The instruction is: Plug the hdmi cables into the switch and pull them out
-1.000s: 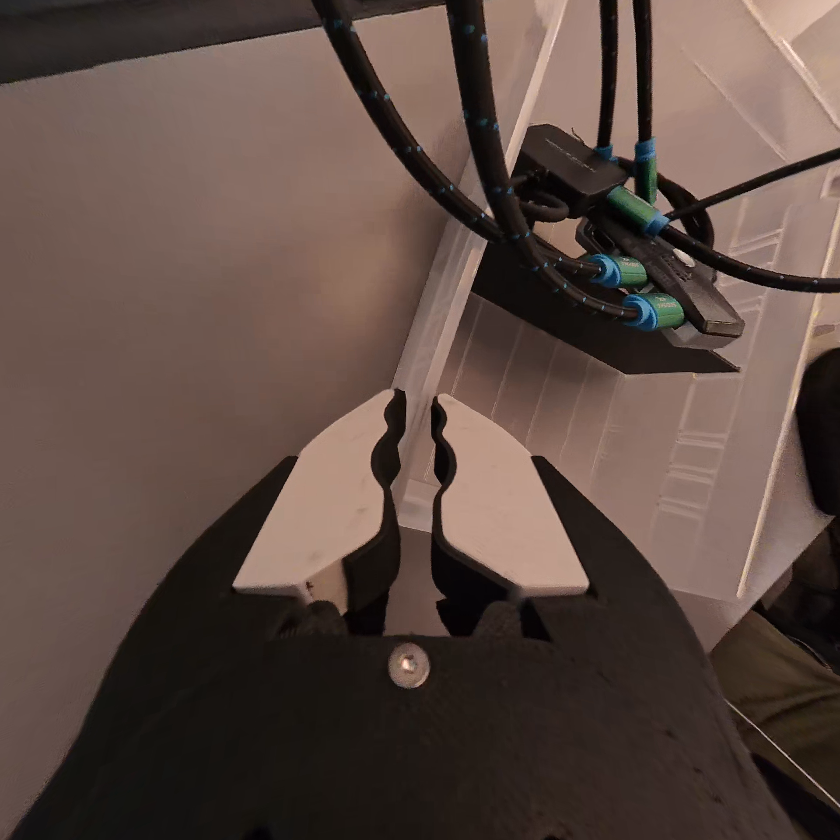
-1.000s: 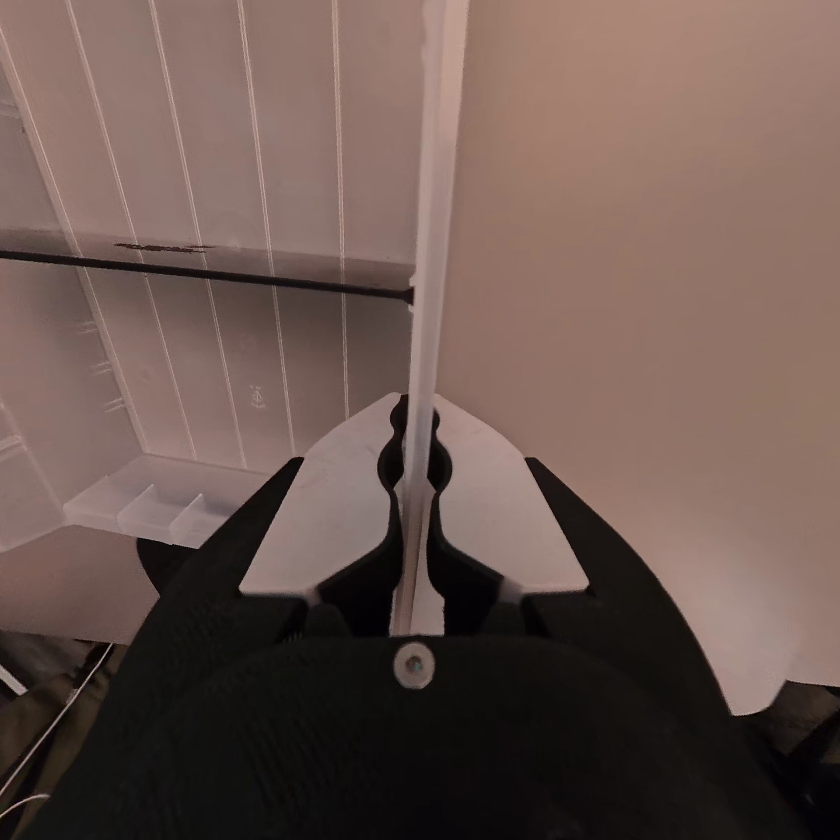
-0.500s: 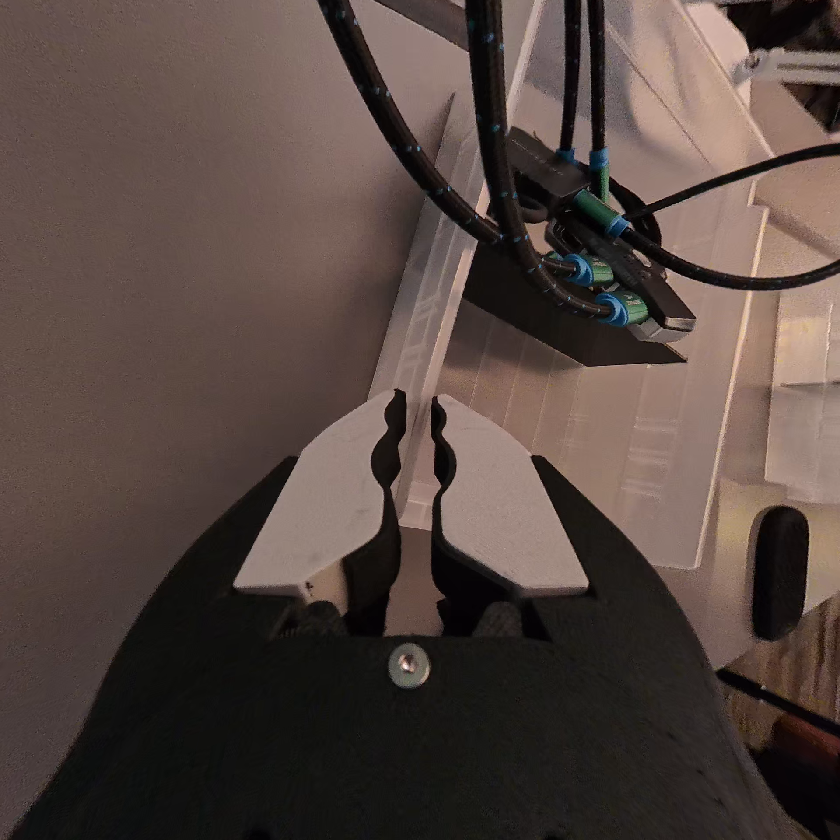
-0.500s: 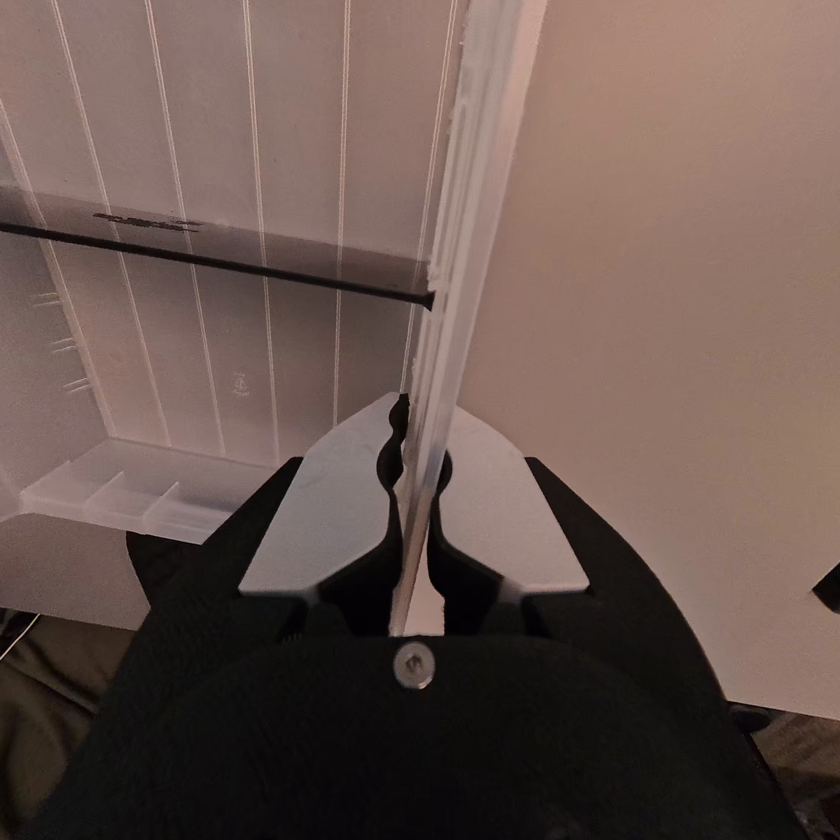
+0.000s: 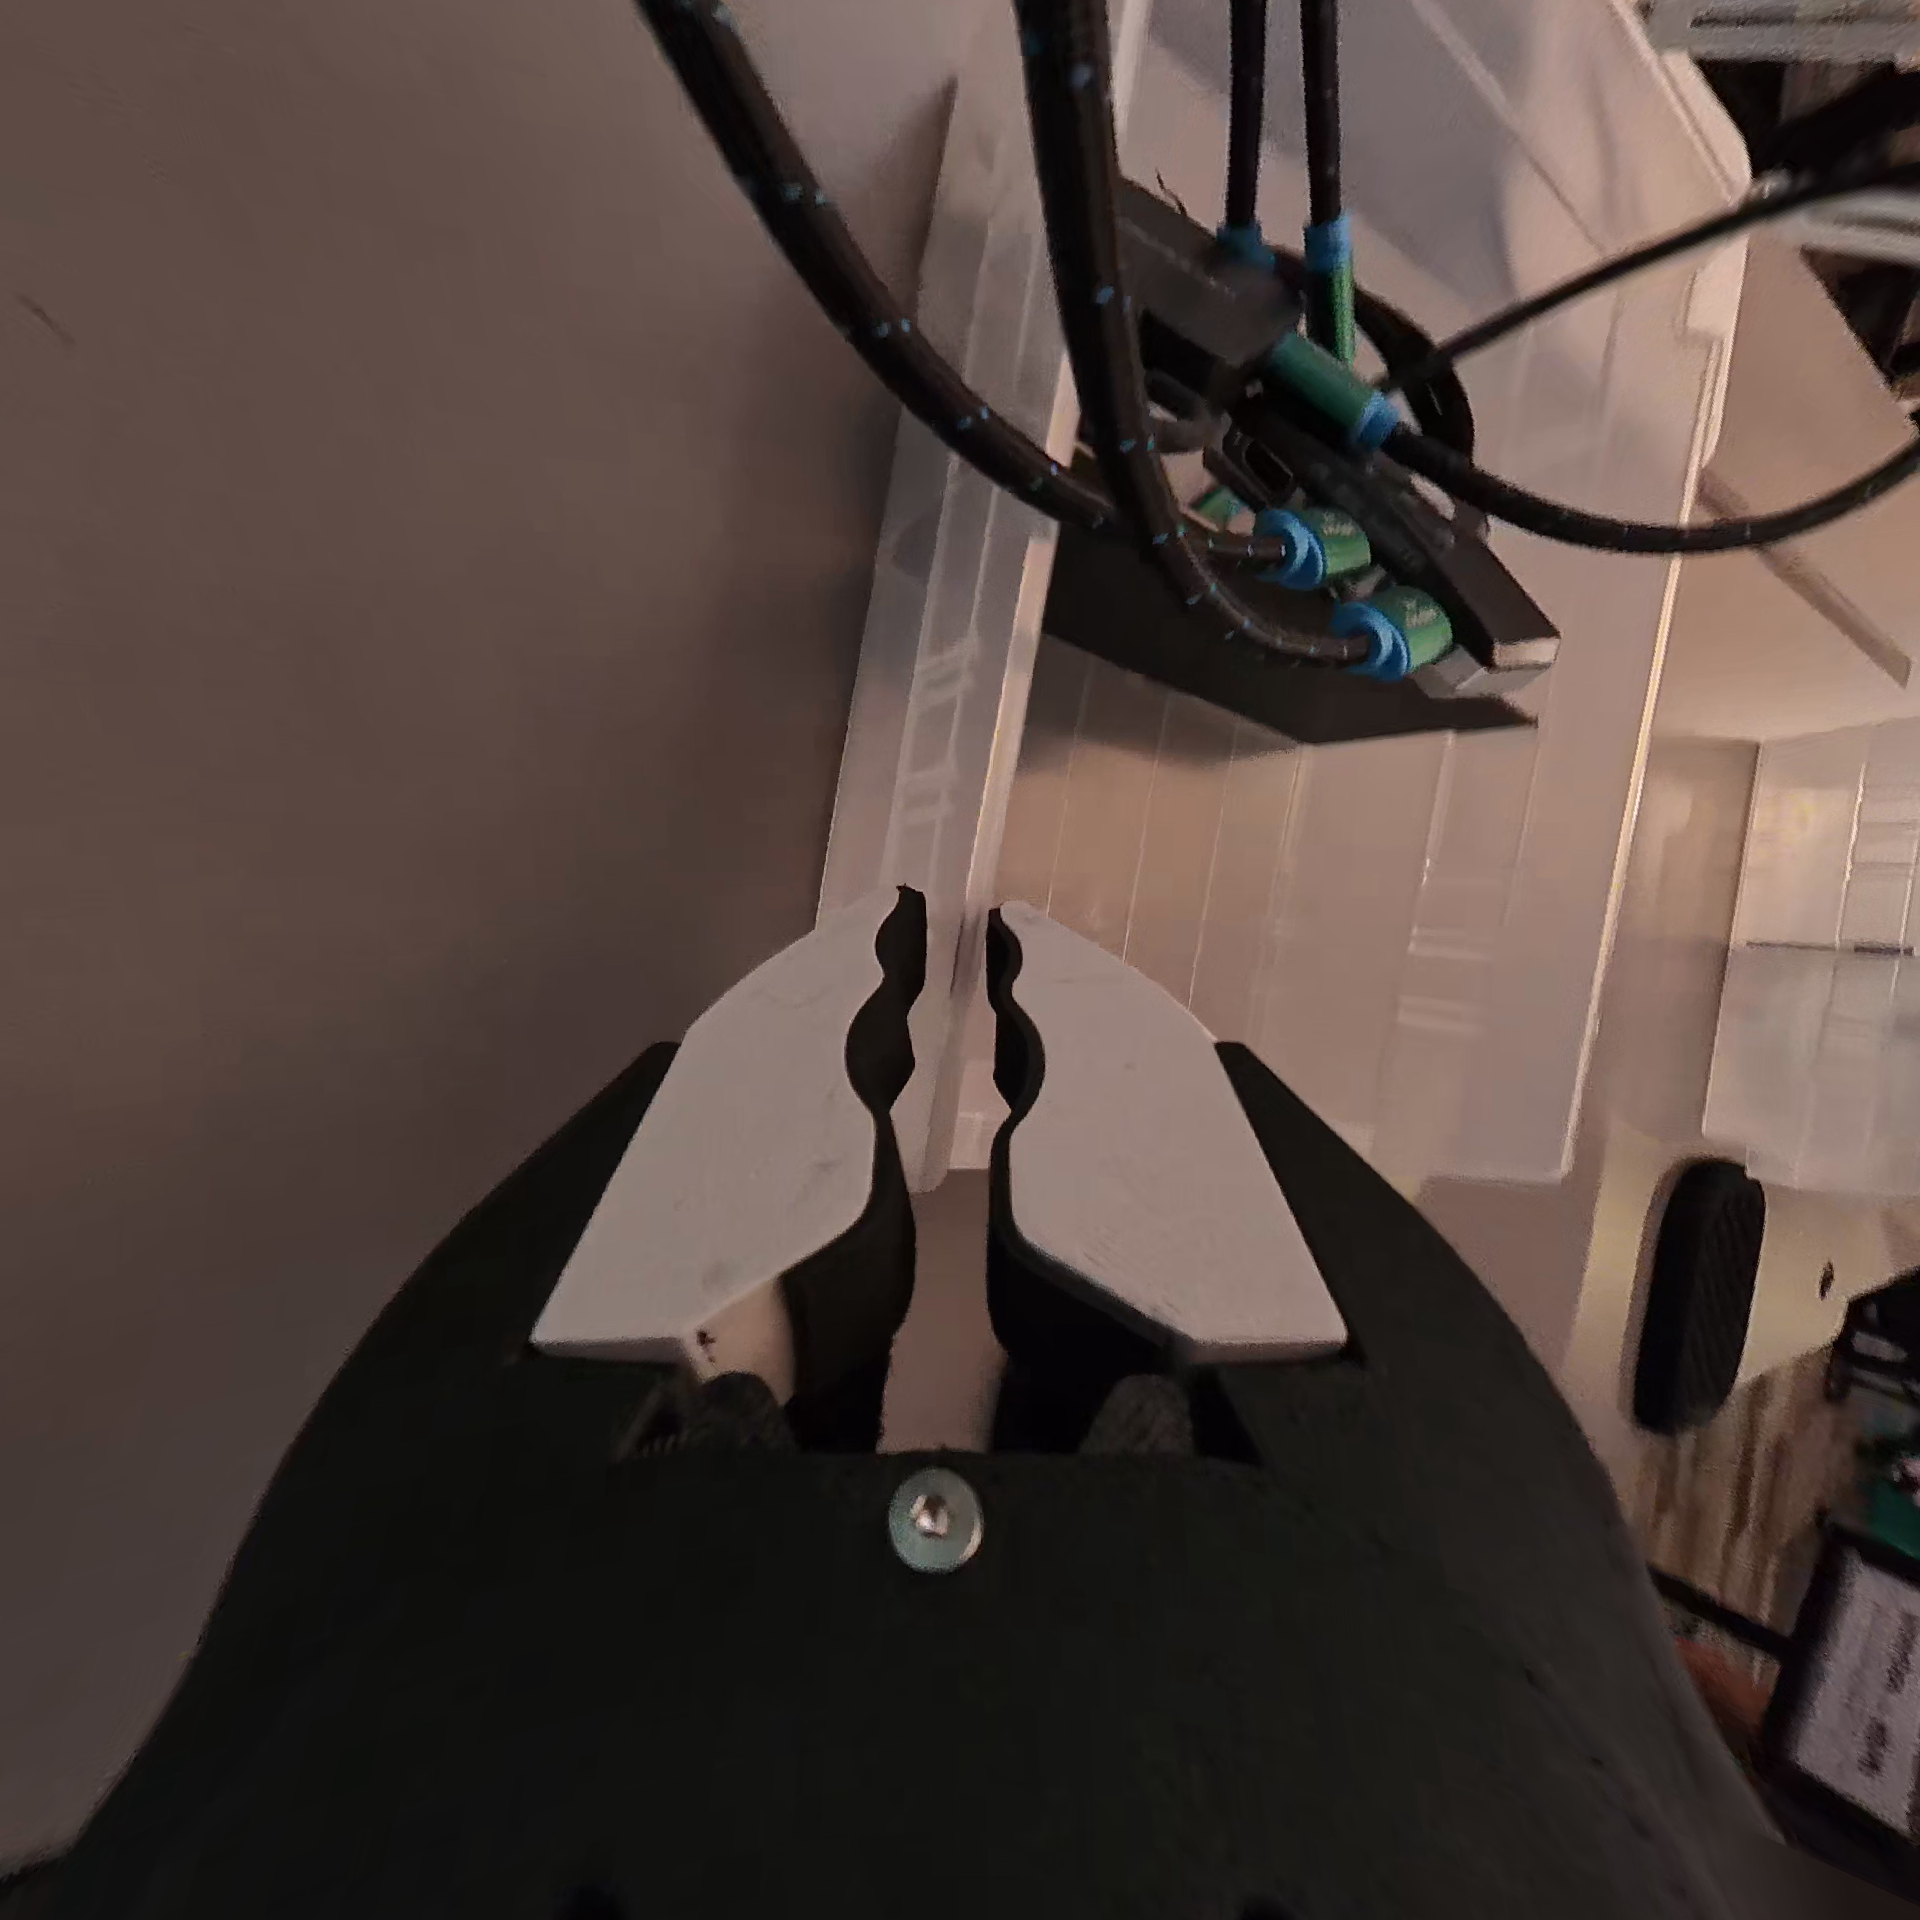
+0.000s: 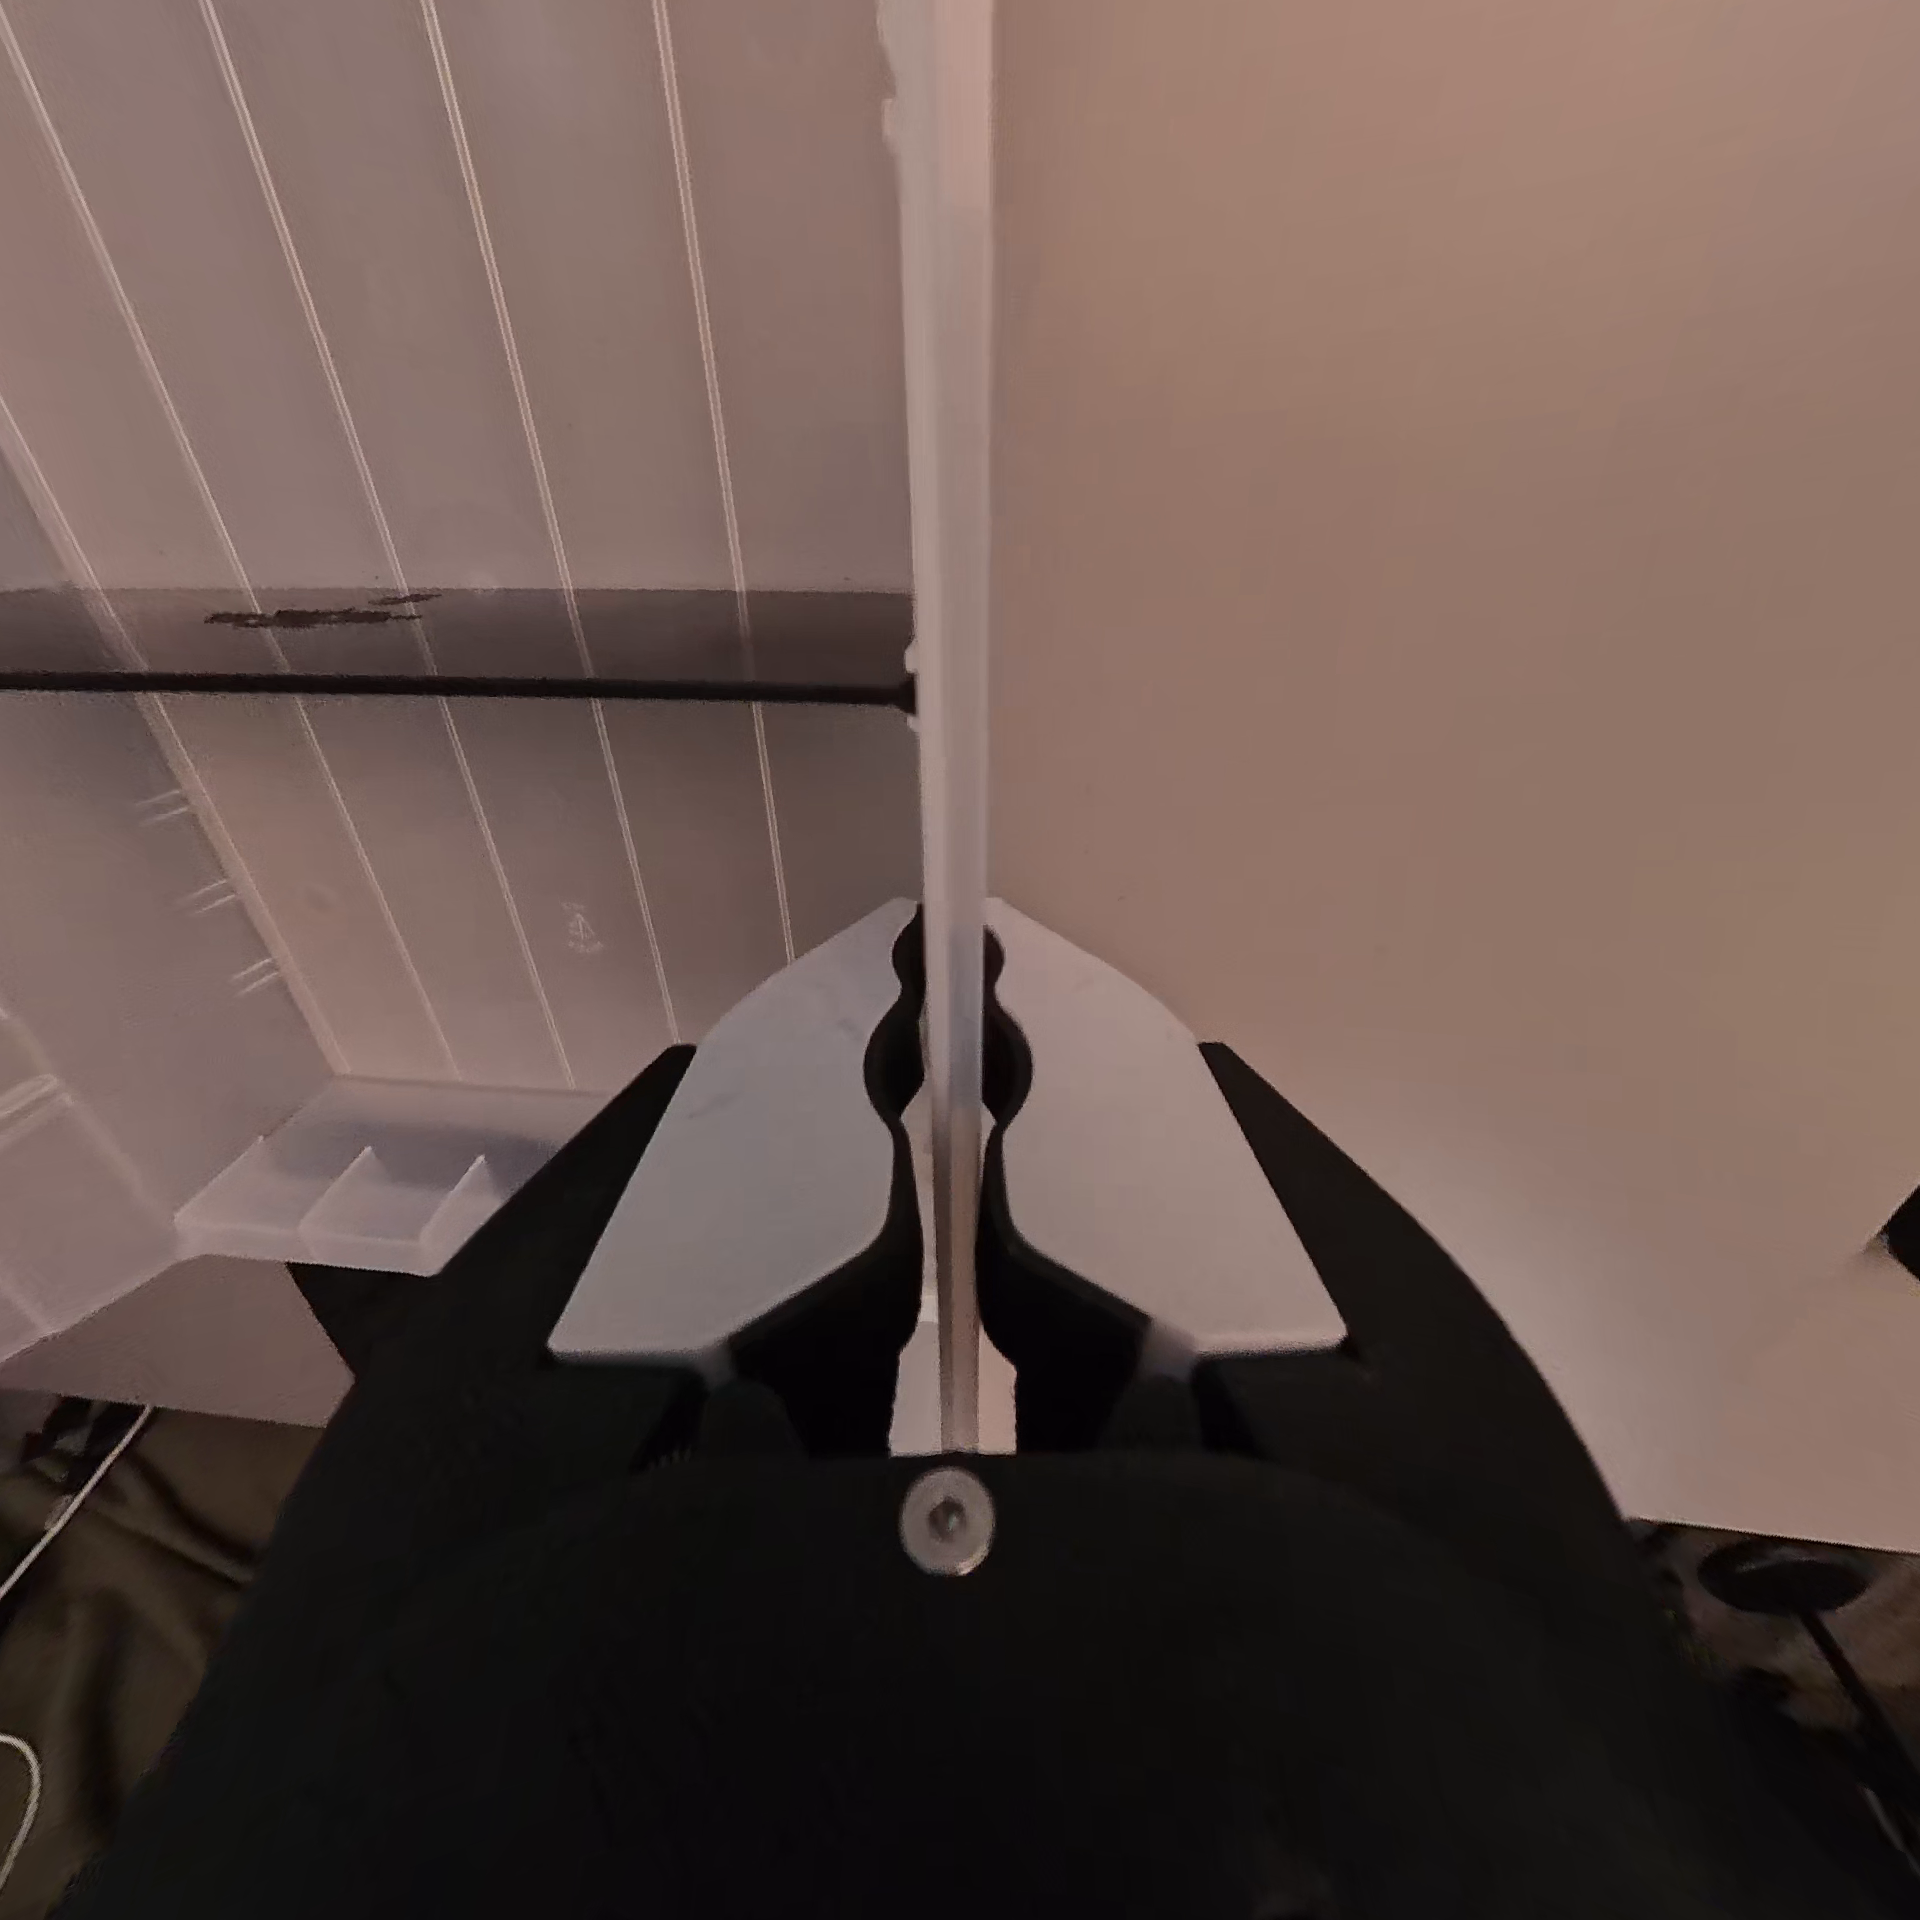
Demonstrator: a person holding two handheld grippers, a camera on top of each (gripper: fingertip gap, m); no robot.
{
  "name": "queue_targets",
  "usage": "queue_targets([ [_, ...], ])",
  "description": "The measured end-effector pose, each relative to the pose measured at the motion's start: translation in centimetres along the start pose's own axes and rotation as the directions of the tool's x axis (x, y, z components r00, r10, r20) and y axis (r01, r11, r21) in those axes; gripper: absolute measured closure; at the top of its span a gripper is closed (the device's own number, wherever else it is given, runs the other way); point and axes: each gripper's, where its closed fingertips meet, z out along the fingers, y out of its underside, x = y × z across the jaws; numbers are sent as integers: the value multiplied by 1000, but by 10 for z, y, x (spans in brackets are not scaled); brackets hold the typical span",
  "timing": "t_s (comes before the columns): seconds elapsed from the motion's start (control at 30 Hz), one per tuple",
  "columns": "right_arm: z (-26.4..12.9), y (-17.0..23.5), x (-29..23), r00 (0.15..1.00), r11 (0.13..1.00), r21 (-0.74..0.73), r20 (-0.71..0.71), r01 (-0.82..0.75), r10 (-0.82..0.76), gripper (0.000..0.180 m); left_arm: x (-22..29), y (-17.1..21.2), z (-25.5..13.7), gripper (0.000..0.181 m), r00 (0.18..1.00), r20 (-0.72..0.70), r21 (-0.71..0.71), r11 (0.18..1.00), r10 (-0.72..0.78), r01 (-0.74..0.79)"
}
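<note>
- Left gripper [image 5: 951,925]: white fingers [image 5: 769,1122] nearly together, a narrow gap left between them; edge of a translucent plastic panel [image 5: 935,810] running into that gap; contact with the panel not clear from this view.
- Right gripper [image 6: 951,920]: fingers pinched on the thin edge of the clear panel [image 6: 951,520], dark wavy pads pressed against both faces.
- Switch [image 5: 1475,582]: dark, flat box lying against the panel's far face, upper right in the left wrist view, well apart from the left fingertips.
- HDMI cables [image 5: 1091,312]: black braided with blue flecks, hanging from above; two green plugs with blue collars [image 5: 1392,639] seated in the switch's near side; a third green plug [image 5: 1325,390] higher up, beside a second black box [image 5: 1205,281].
- Ribbed clear wall [image 6: 416,520] left of the gripped edge, crossed by a thin black rod [image 6: 447,686].
- Plain pale surface [image 6: 1455,623] right of the edge.
</note>
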Motion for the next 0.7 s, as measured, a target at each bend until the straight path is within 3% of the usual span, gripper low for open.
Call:
queue_targets([
  [0.13, 0, 4, -3, 1000, 1000, 0, -3, -15, 15, 173, 6, 15, -4, 171, 1000, -5, -62, 998, 24, -24],
  [0.4, 1, 5, -3, 998, 997, 40, 17, -69, 68, 173, 3, 14, -5, 171, 1000, -13, -44, 999, 22, -22],
  [0.7, 1, -5, 1, 988, 985, 70, 4, -155, 155, 173, 1, 14, -5, 174, 987, 65, -75, 987, 146, -141],
])
